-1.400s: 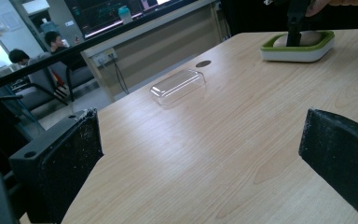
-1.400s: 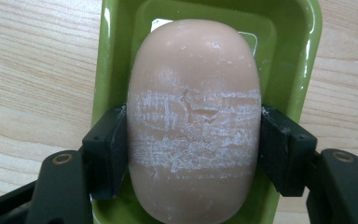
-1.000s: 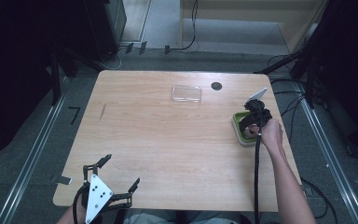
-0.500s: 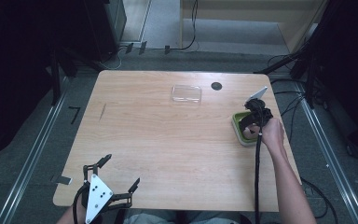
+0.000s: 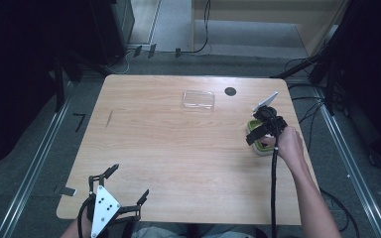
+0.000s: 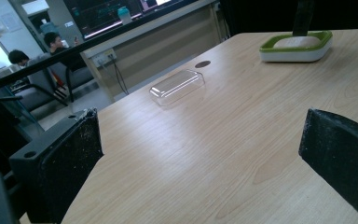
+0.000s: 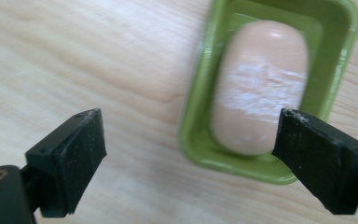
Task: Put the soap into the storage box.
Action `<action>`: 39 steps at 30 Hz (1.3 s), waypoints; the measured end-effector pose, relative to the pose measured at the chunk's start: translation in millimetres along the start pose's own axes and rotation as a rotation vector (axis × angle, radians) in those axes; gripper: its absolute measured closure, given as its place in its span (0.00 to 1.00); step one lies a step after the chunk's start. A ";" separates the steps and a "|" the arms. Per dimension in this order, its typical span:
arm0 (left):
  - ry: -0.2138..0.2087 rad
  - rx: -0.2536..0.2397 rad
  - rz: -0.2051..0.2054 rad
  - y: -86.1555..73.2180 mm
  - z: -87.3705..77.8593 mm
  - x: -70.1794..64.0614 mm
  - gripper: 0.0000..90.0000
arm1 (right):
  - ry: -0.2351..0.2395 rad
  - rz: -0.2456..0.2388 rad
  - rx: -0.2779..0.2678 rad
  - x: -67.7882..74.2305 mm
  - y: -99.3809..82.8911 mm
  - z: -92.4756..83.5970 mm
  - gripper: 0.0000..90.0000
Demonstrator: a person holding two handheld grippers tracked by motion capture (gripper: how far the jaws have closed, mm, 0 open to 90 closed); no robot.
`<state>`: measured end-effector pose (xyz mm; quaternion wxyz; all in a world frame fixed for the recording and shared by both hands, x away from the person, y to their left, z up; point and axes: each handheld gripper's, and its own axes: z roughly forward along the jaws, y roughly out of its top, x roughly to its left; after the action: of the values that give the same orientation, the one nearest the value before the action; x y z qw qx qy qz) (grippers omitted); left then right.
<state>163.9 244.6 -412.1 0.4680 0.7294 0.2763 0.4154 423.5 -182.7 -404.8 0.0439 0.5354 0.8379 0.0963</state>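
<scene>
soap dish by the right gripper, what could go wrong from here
1. The open right gripper is off-centre over the soap; closing might catch the green dish rim and tip it.
2. The dish sits near the table edge and could be nudged off.

The worktop is bare wood across its whole left half and centre, giving open passage there. Obstacles are few. A clear plastic lid lies flat near the far edge, with a dark round hole just to its right. A green soap dish holding a soap bar sits near the right edge, beneath the right gripper, whose fingers stand wide apart. The left gripper hangs spread at the near left edge.
</scene>
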 end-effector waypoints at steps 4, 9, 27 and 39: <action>-0.003 0.002 0.003 0.0 -0.2 -0.1 0.00 | 0.012 -0.062 0.004 18.9 -3.5 -7.2 0.08; -0.001 0.002 0.002 -0.1 -0.2 -0.2 0.00 | 0.010 -0.143 0.023 44.3 -10.2 -12.0 0.07; -0.002 0.003 0.003 -0.2 -0.3 -0.3 0.00 | 0.021 -0.342 0.052 104.6 -36.5 -12.3 0.07; -0.001 0.005 0.002 -0.1 -0.4 -0.5 0.00 | 0.035 -0.435 0.076 136.5 -63.0 0.7 0.09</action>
<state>163.3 244.4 -412.3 0.4659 0.7310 0.2762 0.4151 309.9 -84.7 -414.6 0.0287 0.3416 0.9373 0.0622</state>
